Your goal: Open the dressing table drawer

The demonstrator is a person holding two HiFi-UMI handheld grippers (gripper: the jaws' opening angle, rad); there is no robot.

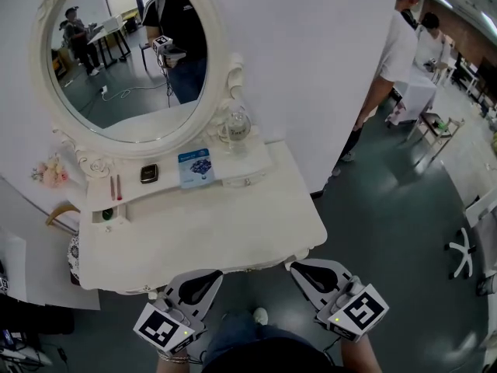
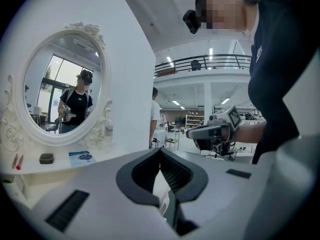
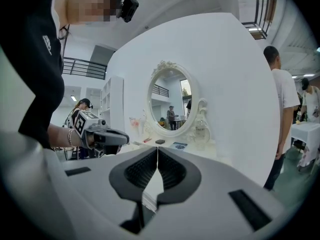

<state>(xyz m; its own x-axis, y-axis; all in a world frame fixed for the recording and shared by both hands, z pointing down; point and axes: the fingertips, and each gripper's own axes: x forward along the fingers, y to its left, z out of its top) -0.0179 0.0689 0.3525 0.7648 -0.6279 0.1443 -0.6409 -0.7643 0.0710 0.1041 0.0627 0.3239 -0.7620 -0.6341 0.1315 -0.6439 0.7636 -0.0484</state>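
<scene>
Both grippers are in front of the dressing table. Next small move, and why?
Probably open the right gripper: it and the left gripper are both shut and empty, near the front edge of the dressing table, and no drawer handle is in view.

Dressing table (image 1: 202,231): white, ornate, left-centre of head view, seen from steeply above. Flat top, scalloped front edge toward bottom of frame. Raised shelf tier along back; oval mirror (image 1: 128,53) in carved frame above, upper left. Drawer front out of sight under top's overhang.
</scene>
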